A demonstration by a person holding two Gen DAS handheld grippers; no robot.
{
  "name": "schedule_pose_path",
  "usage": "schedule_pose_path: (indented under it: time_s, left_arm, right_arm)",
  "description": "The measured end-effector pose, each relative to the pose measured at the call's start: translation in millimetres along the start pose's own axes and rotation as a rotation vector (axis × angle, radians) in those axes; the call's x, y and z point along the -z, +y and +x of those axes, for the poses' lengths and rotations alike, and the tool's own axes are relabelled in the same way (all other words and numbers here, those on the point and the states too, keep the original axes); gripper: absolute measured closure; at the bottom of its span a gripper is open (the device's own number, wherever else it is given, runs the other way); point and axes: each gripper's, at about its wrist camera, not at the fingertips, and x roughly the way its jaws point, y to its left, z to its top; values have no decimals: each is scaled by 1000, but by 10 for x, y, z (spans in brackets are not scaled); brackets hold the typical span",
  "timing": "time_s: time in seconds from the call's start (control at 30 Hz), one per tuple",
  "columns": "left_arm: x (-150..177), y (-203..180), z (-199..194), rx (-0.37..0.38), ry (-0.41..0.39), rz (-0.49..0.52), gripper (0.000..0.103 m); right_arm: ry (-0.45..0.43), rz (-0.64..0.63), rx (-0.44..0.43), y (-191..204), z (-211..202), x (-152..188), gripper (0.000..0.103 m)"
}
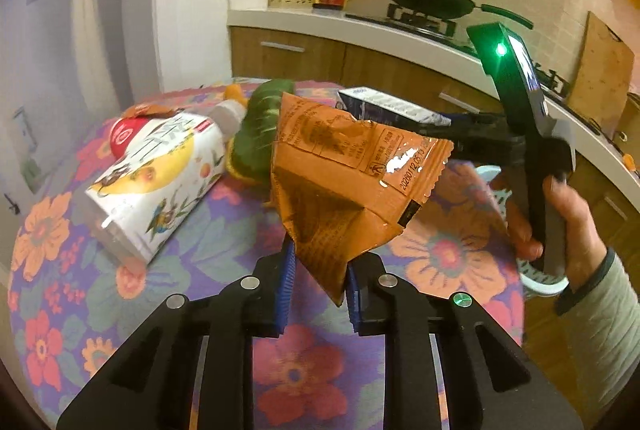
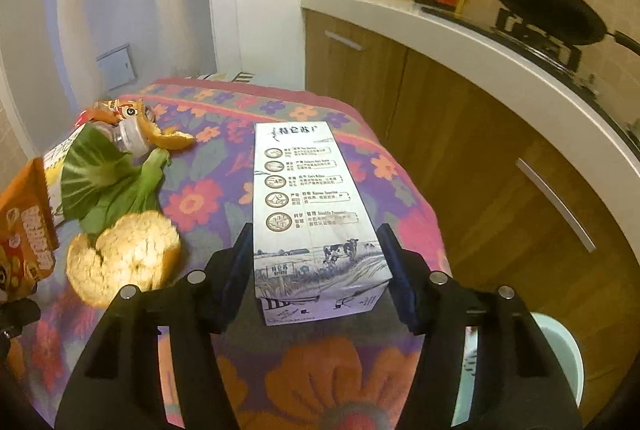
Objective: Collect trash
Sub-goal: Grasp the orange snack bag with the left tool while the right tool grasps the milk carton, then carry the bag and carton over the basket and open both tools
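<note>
Left tool (image 1: 318, 284): clamped on the lower corner of the orange wrapper (image 1: 348, 174), which hung lifted clear of the table (image 1: 60, 270).
Right tool (image 2: 320, 270): fingers apart, one on each side of the milk box (image 2: 308, 214); the box lay flat on the table, and whether the pads touched it cannot be told.
Bin (image 2: 560, 350): a pale rim showed at the table's right edge, below the right tool; judged to be where the trash goes. Its contents were hidden.
Done: one piece, the wrapper, was in hand but not yet dropped.
Under way: the milk box was bracketed, not yet gripped.
Left on the table: a drink carton (image 1: 160, 182) on its side, a bottle (image 2: 130, 136) beside it, leafy greens (image 2: 108, 182), orange peel (image 2: 168, 138) and a pale peel half (image 2: 124, 254), all grouped on the left part of the cloth.
Judgement: early stage; most of the trash remained uncollected.
</note>
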Motion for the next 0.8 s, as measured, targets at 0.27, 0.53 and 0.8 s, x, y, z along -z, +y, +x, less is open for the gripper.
schedule_pose_path:
  time_s: [0.27,0.53,0.8]
  left_arm:
    - [-100,-243,84,60,6,25,96]
    - [-205,-579,155,146,-7,77,96]
    - [-380,-1220,414,234,16,175,96]
  right_arm:
    - [-59,58,22,-208,-451,247,51]
    - [-138,164,96,-602,-983,619,51]
    - [-120,268,188,-1078,-1174,1066,51]
